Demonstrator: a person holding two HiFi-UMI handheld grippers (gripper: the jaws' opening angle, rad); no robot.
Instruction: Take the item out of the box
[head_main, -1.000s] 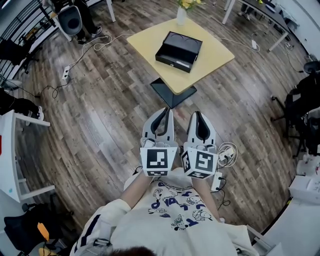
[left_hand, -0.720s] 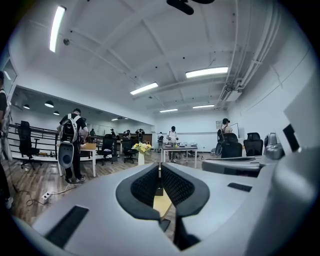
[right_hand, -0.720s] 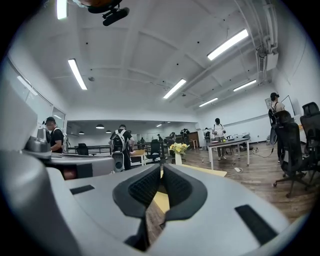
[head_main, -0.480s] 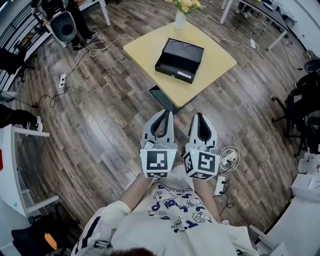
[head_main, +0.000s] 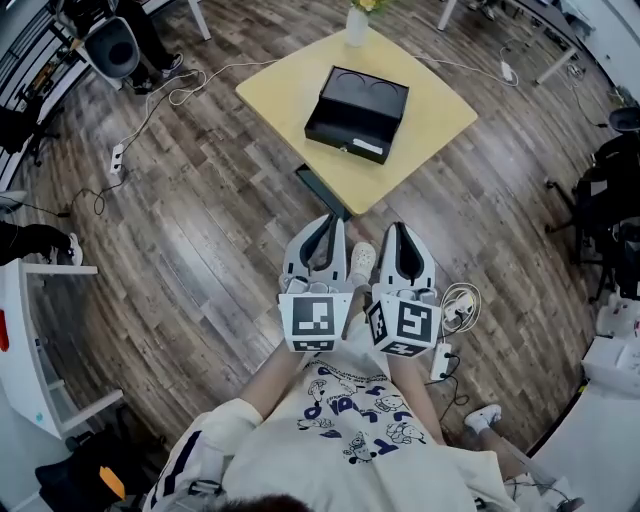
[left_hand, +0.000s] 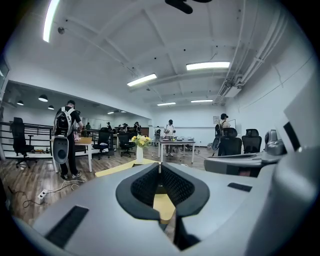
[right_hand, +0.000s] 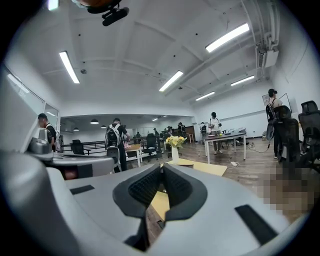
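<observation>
A black box (head_main: 357, 113) lies on a square yellow table (head_main: 280, 85) in the upper middle of the head view. Its top shows two round recesses, and a white label sits at its near edge. I cannot make out the item inside. My left gripper (head_main: 330, 222) and right gripper (head_main: 397, 230) are held side by side in front of the person, well short of the table, pointing toward it. Both are shut with nothing between the jaws. In the left gripper view the left gripper (left_hand: 159, 165) frames the table (left_hand: 117, 169). The right gripper (right_hand: 162, 167) is level too.
A white vase of yellow flowers (head_main: 357, 25) stands at the table's far corner. A dark flat base (head_main: 322, 190) lies under the table's near corner. Cables and a power strip (head_main: 443, 360) trail over the wood floor. Office chairs (head_main: 610, 190) stand at right, a speaker (head_main: 110, 48) at far left.
The person has walked toward the table, so table and box now sit lower and nearer in the head view. Both grippers stayed shut and side by side. A shoe now shows between them.
</observation>
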